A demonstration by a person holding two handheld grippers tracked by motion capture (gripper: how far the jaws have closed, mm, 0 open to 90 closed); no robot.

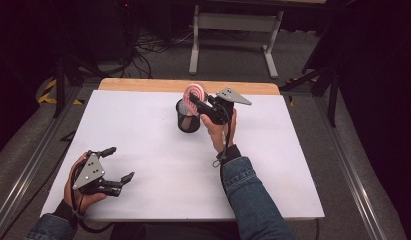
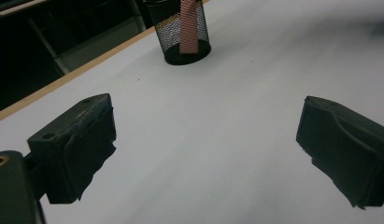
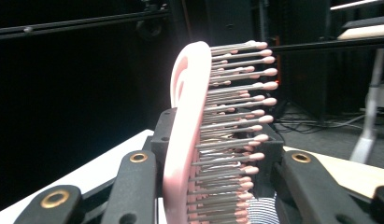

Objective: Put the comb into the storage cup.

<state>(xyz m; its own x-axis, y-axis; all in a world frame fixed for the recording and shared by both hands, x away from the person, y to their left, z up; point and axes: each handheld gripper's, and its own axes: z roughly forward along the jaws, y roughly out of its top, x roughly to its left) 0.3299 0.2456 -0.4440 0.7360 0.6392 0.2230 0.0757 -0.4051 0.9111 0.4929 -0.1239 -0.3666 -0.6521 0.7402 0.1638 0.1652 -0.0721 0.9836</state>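
high view: your right gripper (image 1: 195,100) clamps the pink hairbrush (image 1: 193,93) over the black mesh cup (image 1: 187,117), far centre of the white table (image 1: 143,130); left gripper (image 1: 118,164) near left, jaws wide, empty.
left gripper view: brush handle stands inside the cup (image 2: 182,30).
right gripper view: jaws pinch brush head (image 3: 189,135), bristles facing right.

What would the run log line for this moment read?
right gripper: shut on hairbrush, handle in mesh cup | left gripper: open, over table
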